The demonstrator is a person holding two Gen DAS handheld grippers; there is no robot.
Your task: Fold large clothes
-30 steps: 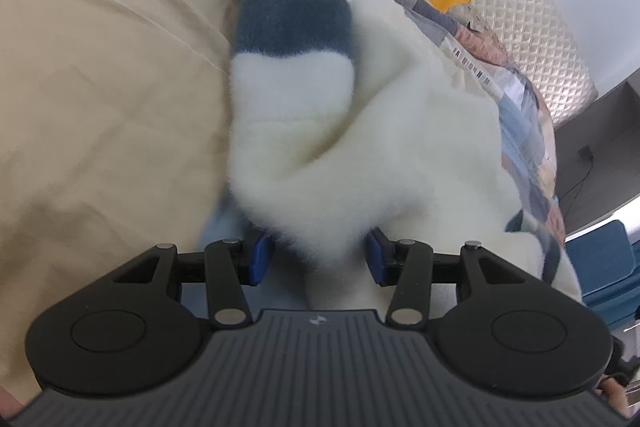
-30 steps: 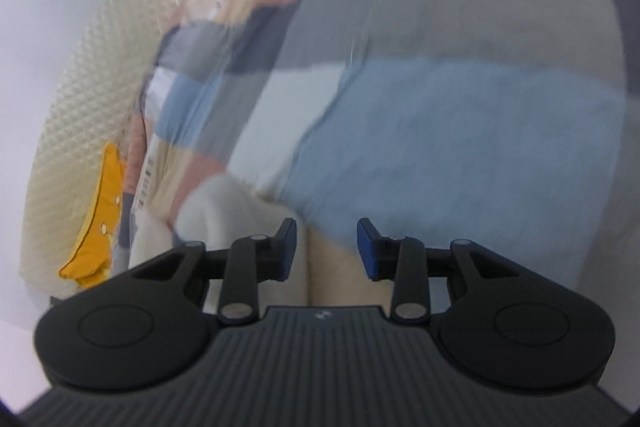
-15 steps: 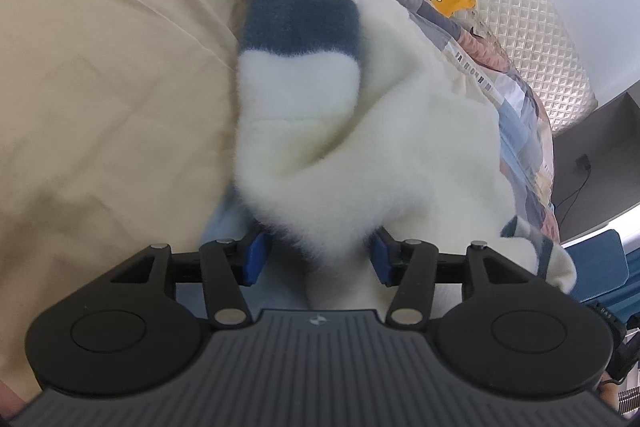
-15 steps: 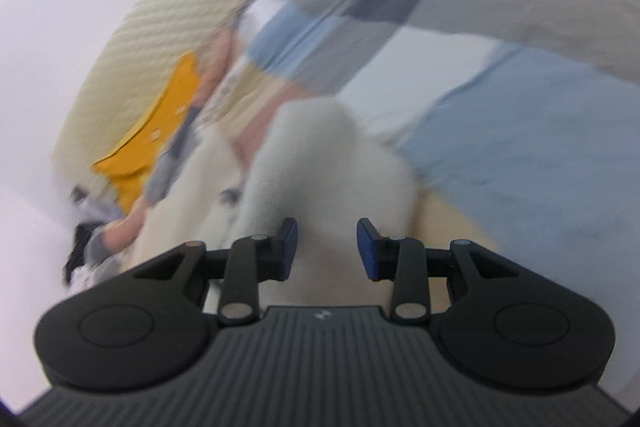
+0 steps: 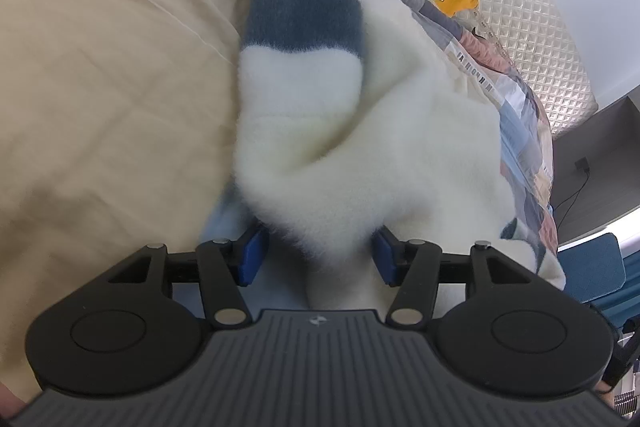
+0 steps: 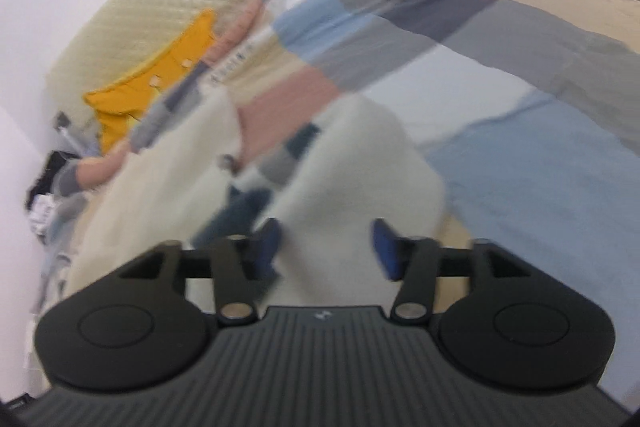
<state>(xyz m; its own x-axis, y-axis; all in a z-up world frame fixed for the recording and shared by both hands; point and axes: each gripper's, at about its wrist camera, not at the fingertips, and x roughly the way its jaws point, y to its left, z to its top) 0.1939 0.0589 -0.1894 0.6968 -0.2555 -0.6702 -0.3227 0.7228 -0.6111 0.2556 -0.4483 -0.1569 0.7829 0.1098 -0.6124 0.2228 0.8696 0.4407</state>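
Your left gripper (image 5: 318, 255) has just been opening; a thick fold of the sweater (image 5: 360, 147) bulges between its blue pads (image 5: 252, 255), whose tips are buried in the fleece, so you cannot tell whether they press it. The cream sweater, with a navy and grey striped band, lies heaped on the bed (image 5: 100, 87) over the patchwork quilt (image 6: 500, 67), near the quilted headboard (image 5: 520, 7). Your right gripper (image 6: 326, 247) has also just been opening: its jaws stand spread, fleece between them, the view blurred. A yellow garment (image 6: 160, 79) lies by the headboard.
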